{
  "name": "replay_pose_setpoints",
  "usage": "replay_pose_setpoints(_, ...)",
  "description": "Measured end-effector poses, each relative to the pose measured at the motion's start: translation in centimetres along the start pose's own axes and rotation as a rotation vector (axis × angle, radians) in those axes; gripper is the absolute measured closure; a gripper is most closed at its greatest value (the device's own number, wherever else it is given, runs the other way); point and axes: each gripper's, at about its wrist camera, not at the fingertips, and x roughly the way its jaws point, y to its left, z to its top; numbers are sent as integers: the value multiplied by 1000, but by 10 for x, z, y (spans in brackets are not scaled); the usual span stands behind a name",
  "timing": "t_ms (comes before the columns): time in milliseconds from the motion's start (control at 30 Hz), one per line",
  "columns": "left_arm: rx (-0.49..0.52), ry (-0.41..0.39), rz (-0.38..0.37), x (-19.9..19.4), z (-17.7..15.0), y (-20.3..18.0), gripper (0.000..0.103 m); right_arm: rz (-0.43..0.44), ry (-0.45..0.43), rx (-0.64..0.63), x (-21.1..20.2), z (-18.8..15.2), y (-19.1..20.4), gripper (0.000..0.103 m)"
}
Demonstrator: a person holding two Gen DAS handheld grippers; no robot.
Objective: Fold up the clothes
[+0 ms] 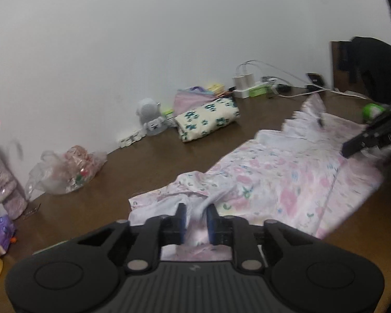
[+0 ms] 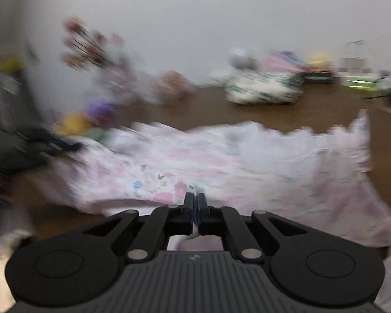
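Brown surface (image 1: 148,156) is seen below a white wall, with small things along the far edge. On it the pink flowered cloth (image 1: 273,177) is spread long, from near left to far right. One end is bunched between the left tool (image 1: 196,221), whose jaws stand a little apart, so a firm grip cannot be told. The right tool (image 2: 195,207) is pinched shut on the cloth's near edge. Much of the right view is blurred.
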Motion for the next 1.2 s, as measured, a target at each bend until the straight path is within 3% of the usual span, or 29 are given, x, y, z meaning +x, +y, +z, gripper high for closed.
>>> replay_pose_setpoints(67, -27, 15, 9, 1, -7, 0, 73, -44, -18, 11, 2, 0, 0, 95)
replay_pose_setpoints(133, -58, 16, 28, -5, -15, 1, 57, -41, -53, 33, -4, 0, -3, 86)
replay_pose_setpoints(167, -80, 8, 36, -13, -20, 3, 54, -28, -65, 23, -9, -2, -3, 75)
replay_pose_setpoints(200, -113, -4, 41, -23, -26, 6, 45, -14, -76, 10, -14, -3, -4, 71)
replay_pose_setpoints(233, -154, -16, 43, -33, -33, 9, 35, 0, -87, -4, -19, -5, -4, 71)
replay_pose_setpoints(333, -294, -32, 25, -53, -49, 19, 20, 54, -70, -36, -28, -12, -3, 66)
replay_pose_setpoints(500, -497, -18, -38, -62, -82, 25, 19, 68, 0, -79, -24, -30, 9, 61)
replay_pose_setpoints(667, -441, 14, -55, -50, -87, 7, 19, 59, -4, -51, -20, -33, 6, 51)
replay_pose_setpoints(767, -449, -4, -46, -45, -87, 6, 19, 54, 15, -54, -13, -35, 5, 50)
replay_pose_setpoints(800, -464, -17, -45, -44, -87, 8, 23, 60, 21, -54, -11, -36, 6, 51)
replay_pose_setpoints(867, -520, -38, -77, -41, -87, 17, 45, 75, 33, -54, -7, -38, 7, 59)
replay_pose_setpoints(933, -559, -18, -94, -33, -87, 27, 94, 82, 40, -49, -4, -39, 7, 74)
replay_pose_setpoints(1000, -561, 43, -58, -25, -84, 29, 98, 84, 46, -33, -3, -38, 5, 94)
replay_pose_setpoints(1067, -538, 61, -42, -28, -83, 26, 99, 113, 67, -18, -7, -37, -1, 100)
replay_pose_setpoints(1200, -539, 48, -10, -53, -90, 30, 100, 155, 123, 21, -20, -37, -19, 102)
